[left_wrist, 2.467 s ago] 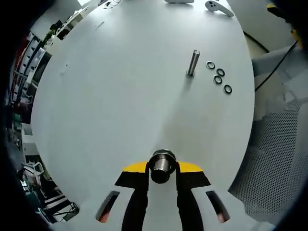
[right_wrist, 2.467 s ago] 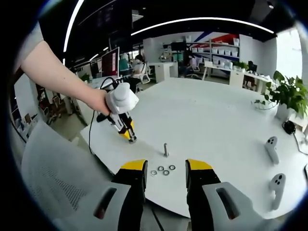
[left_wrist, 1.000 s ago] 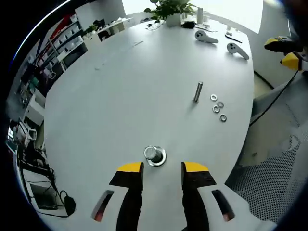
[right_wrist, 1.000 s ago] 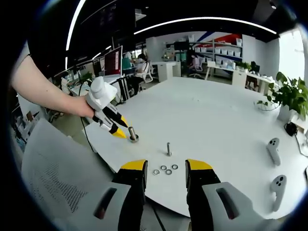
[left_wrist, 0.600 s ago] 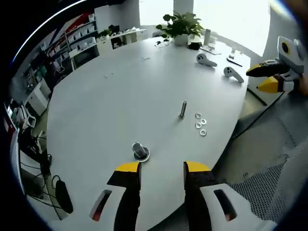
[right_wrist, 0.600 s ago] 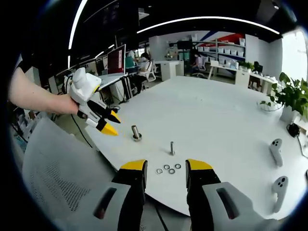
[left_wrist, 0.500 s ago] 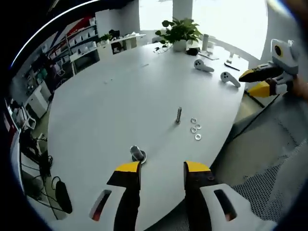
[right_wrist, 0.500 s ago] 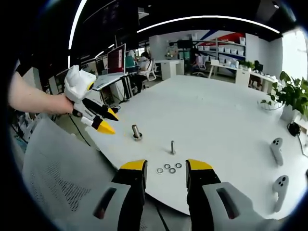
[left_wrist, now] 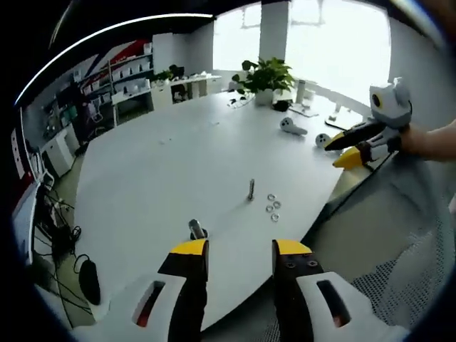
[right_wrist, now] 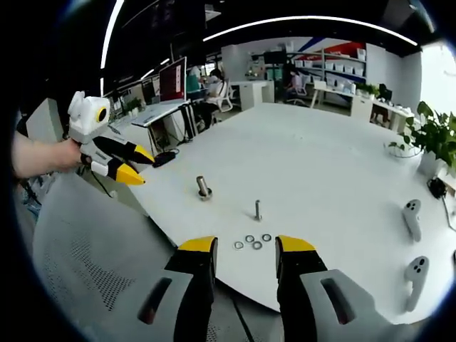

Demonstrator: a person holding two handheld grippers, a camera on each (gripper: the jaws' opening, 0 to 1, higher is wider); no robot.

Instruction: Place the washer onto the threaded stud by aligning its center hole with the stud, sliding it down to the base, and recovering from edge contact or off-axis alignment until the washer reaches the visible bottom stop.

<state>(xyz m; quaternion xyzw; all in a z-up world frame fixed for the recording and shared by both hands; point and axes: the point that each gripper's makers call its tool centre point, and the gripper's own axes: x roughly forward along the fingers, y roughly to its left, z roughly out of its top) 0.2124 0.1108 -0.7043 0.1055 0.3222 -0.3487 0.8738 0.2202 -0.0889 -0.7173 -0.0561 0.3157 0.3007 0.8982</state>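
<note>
Now left tongs point(left_wrist: 232, 251), gaping empty, have backed away from the bolt point(left_wrist: 196, 229).

On your white table point(right_wrist: 320, 157) you have four washers point(right_wrist: 252, 242), one thin upright stud point(right_wrist: 258, 209), one thicker bolt point(right_wrist: 204, 188) standing on its flanged base, and two white handheld controllers point(right_wrist: 412, 214) lying near the far edge.

Your left gripper view looks in from off the round white counter point(left_wrist: 164, 164) edge; your right gripper view faces it from beside. Both share the upright threaded metal stud point(left_wrist: 251, 189) point(right_wrist: 258, 209), at a distance.
</note>
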